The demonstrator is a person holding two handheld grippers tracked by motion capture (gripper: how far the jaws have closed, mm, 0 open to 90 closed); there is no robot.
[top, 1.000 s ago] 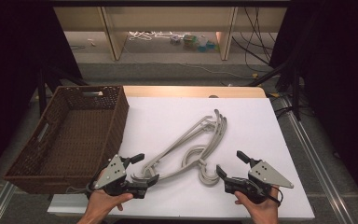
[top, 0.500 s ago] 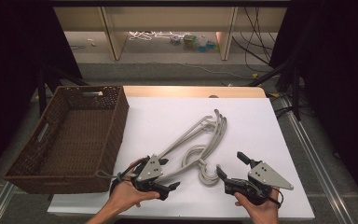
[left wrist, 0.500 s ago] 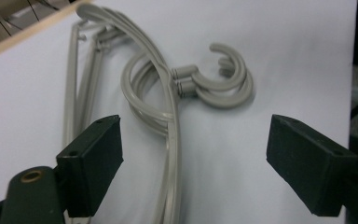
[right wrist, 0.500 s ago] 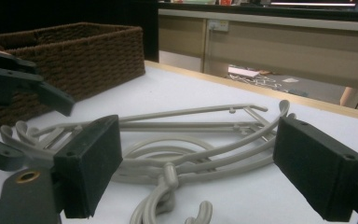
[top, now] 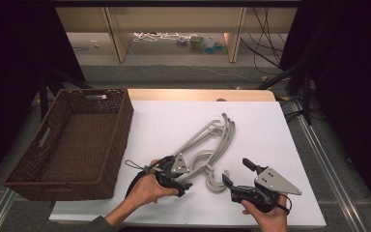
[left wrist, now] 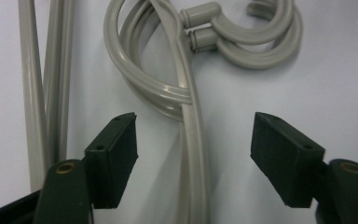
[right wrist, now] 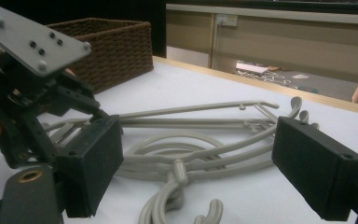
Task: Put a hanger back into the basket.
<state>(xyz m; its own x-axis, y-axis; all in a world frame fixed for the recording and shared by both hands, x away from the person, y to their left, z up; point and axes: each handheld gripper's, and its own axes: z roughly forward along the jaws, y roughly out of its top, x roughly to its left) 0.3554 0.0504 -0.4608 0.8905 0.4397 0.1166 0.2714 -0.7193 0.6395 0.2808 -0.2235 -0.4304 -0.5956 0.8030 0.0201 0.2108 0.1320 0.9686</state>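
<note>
Grey plastic hangers [top: 207,150] lie in a loose stack on the white table [top: 280,145], their long arms running from about 7 o'clock up to 1 o'clock in the high view, hooks curled at the near end between the 2 tools. How many hangers are in the stack I cannot say for sure, perhaps 3 or 4, since they overlap.

The left gripper [top: 186,186] is right at the stack's near end, at roughly 7 o'clock from its middle, and is plainly the nearer tool. In the left gripper view a hanger arm [left wrist: 193,140] runs straight up the gap between the jaws, lined up with the 12 o'clock direction of that view, with the hooks [left wrist: 256,32] beyond at 1 o'clock. The jaws have just been closing, yet they stand partly apart, with bare table on each side of the arm; the pads do not press on it, so nothing is gripped.

The right gripper [top: 236,176] sits at about 5 o'clock from the stack, jaws wide and holding nothing, its view looking level across the hangers toward the wicker basket [top: 77,140] at 9 o'clock of the table.

Closing squarely across that 1 arm looks like the coming move, and the arm lies off-centre, nearer the left pad.
</note>
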